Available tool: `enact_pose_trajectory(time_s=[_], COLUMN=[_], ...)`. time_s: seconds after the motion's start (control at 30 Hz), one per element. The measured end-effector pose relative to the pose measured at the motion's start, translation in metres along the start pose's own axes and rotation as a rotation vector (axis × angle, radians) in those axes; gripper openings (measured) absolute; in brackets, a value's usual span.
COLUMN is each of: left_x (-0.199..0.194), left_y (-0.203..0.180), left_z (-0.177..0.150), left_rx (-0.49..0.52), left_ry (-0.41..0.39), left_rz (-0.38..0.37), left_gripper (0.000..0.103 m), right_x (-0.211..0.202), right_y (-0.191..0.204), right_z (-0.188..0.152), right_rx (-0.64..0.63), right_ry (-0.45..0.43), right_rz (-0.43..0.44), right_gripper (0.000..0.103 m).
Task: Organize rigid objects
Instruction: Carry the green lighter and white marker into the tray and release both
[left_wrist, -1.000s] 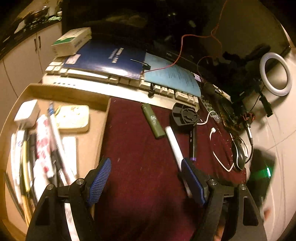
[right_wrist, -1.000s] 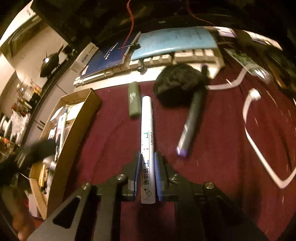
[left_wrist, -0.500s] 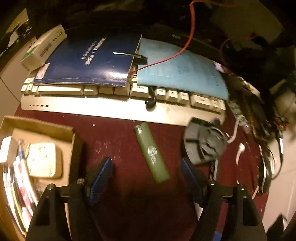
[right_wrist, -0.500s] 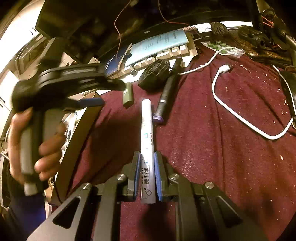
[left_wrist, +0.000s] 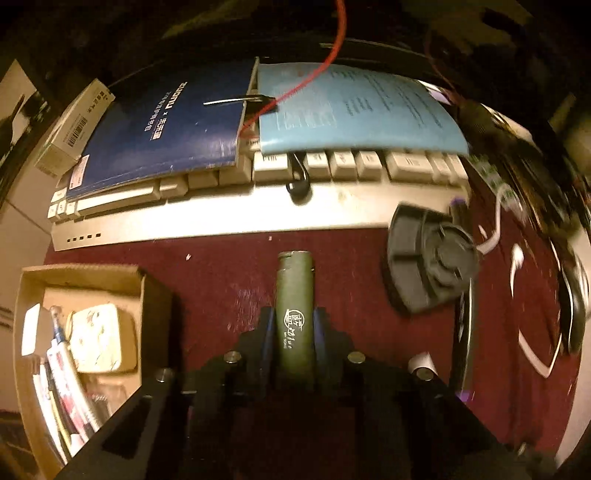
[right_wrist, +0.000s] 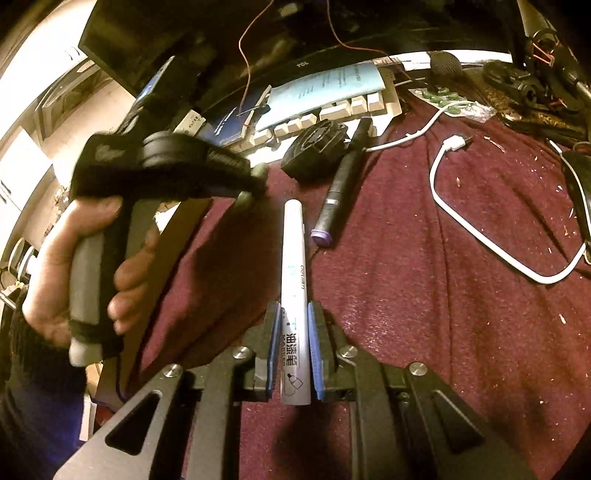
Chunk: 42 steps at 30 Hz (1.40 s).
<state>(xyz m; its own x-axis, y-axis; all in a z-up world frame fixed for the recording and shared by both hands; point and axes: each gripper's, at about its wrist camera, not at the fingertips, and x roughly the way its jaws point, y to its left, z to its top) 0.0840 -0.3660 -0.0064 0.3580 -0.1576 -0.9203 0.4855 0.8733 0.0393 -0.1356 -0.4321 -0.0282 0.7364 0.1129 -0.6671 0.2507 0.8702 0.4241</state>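
It looked like a home desk (right_wrist: 424, 258): a keyboard (left_wrist: 221, 214) under booklets, cables, and what seemed kitchen cabinets (right_wrist: 22, 158) behind.

Rough maroon cloth (right_wrist: 424, 258) with pale lint specks; matt olive tube (left_wrist: 295, 314); smooth glossy white marker (right_wrist: 294, 280); matt brown cardboard box (left_wrist: 147, 291); glossy blue booklet cover (left_wrist: 166, 125); black plastic fan (left_wrist: 432, 266)

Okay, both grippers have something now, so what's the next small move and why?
Probably lift the left gripper, whose jaws have just been closing on the green tube, and carry it toward the cardboard box beside it, where pens already lie. The right gripper holds the white marker.
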Motion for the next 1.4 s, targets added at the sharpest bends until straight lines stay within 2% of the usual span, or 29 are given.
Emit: enact_pose_trajectory(time_s=[0.07,0.13,0.23,0.37,0.53,0.63,0.7,0.8,0.87,1.0,1.17,1.4], left_x=[-0.011,-0.021,-0.039,-0.067,-0.097,-0.110,-0.117,-0.133,-0.147,-0.160,-0.151,-0.118], left_y=[0.005,0.009,0.012,0.021,0.019,0.030,0.044,0.075,0.104,0.152,0.197,0.235], left_z=[-0.015,-0.034,-0.058,-0.096,-0.123,-0.136,-0.143,-0.155,-0.162,-0.172,-0.177,-0.175], left_rx=[-0.004,-0.013,-0.011,-0.027,-0.061,-0.095,-0.127,-0.199,-0.256,-0.334,-0.410,-0.487], left_ry=[-0.025,-0.016,-0.051,-0.074,-0.116,-0.138,-0.147,-0.170,-0.200,-0.241,-0.248,-0.213], left_rz=[-0.022,-0.078,-0.090,-0.144,-0.207,-0.241,-0.261,-0.295,-0.298,-0.263,-0.209,-0.241], left_gripper=[0.020,0.020,0.020,0.020,0.020,0.020,0.020,0.020,0.020,0.020,0.020,0.020], right_x=[0.000,0.001,0.001,0.003,0.006,0.007,0.004,-0.002,-0.010,-0.010,0.017,0.068], right_y=[0.001,0.003,0.005,0.010,0.017,0.019,0.016,0.017,0.034,0.074,0.130,0.171], right_z=[0.000,-0.001,-0.001,-0.003,-0.003,-0.003,-0.003,-0.003,-0.002,0.003,0.020,0.036], right_rx=[-0.004,-0.012,-0.030,-0.057,-0.093,-0.099,-0.073,-0.002,0.001,-0.034,-0.085,-0.123], right_ry=[-0.001,-0.001,0.005,0.003,0.000,-0.003,-0.009,-0.015,-0.038,-0.044,0.002,0.084], right_rz=[-0.003,-0.010,-0.010,-0.029,-0.062,-0.080,-0.061,0.057,0.130,0.220,0.268,0.256], right_gripper=[0.015,0.015,0.015,0.015,0.015,0.014,0.014,0.014,0.014,0.014,0.014,0.014])
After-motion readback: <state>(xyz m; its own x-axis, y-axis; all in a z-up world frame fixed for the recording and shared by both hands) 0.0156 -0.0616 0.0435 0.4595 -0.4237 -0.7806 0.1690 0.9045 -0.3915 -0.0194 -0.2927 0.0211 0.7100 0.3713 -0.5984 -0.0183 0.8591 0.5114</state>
